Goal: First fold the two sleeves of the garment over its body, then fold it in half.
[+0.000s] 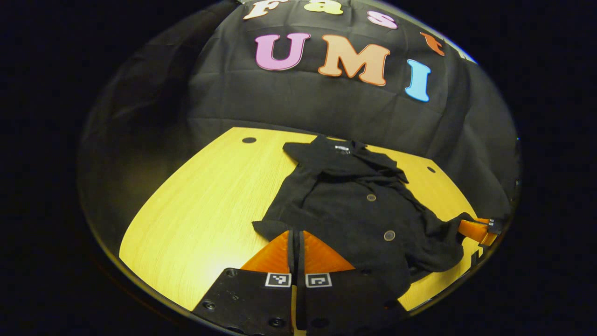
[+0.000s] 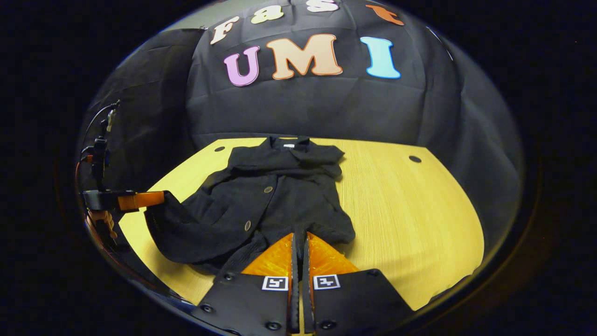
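Note:
A black buttoned garment point(image 1: 354, 205) lies on the yellow wooden table point(image 1: 200, 205), collar toward the booth wall, both sleeves lying in over its body. In the left gripper view my left gripper point(image 1: 296, 232) is shut on the near hem corner. In that view's right edge my right gripper point(image 1: 475, 229) pinches the other hem corner, which is raised off the table. In the right gripper view the garment point(image 2: 275, 200) spreads ahead, my right gripper point(image 2: 299, 234) is shut on its near hem, and the left gripper point(image 2: 161, 199) holds the lifted corner at the left.
Black cloth walls close off the back and sides. The table has two small dark holes point(image 1: 248, 140) point(image 1: 431, 169) near its far edge. Bare wood point(image 2: 410, 219) spreads to the right of the garment in the right gripper view.

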Action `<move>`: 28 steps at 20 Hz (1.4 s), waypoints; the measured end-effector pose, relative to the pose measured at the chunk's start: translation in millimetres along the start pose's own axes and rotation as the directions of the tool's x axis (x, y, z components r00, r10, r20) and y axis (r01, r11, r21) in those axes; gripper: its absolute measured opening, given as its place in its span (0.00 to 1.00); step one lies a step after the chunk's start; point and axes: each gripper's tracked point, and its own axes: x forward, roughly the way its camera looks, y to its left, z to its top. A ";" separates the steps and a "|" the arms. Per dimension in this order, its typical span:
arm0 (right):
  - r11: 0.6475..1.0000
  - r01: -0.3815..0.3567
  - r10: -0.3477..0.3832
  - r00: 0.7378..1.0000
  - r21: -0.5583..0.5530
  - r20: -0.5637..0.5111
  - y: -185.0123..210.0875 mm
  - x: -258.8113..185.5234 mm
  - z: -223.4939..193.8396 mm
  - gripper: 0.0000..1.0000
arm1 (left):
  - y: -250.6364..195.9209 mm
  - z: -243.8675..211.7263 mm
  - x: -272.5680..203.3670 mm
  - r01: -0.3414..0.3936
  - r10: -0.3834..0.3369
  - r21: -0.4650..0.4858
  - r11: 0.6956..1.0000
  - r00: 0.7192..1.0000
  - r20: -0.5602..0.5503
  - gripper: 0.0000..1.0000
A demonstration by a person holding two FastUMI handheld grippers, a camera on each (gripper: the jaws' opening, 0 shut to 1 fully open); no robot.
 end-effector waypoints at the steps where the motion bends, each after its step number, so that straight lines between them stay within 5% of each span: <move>1: 1.000 0.003 -0.003 1.000 -0.008 0.015 -0.7 3.2 10.5 0.05 | -1.8 8.5 6.4 0.007 -0.007 -0.001 1.000 1.000 0.012 0.00; 13: 0.997 0.054 -0.046 0.988 -0.056 0.145 -30.0 68.4 131.9 0.05 | -6.4 135.9 92.4 0.021 -0.024 0.015 1.000 0.969 0.245 0.00; 22: 0.993 0.089 -0.069 0.969 -0.076 0.239 -56.5 153.9 220.4 0.05 | 9.2 182.2 176.1 -0.024 0.025 -0.004 1.000 0.960 0.277 0.00; 28: 0.990 0.092 -0.067 0.972 -0.104 0.225 -63.1 213.0 238.8 0.05 | 13.5 194.4 234.7 -0.035 0.035 -0.003 0.999 0.967 0.252 0.00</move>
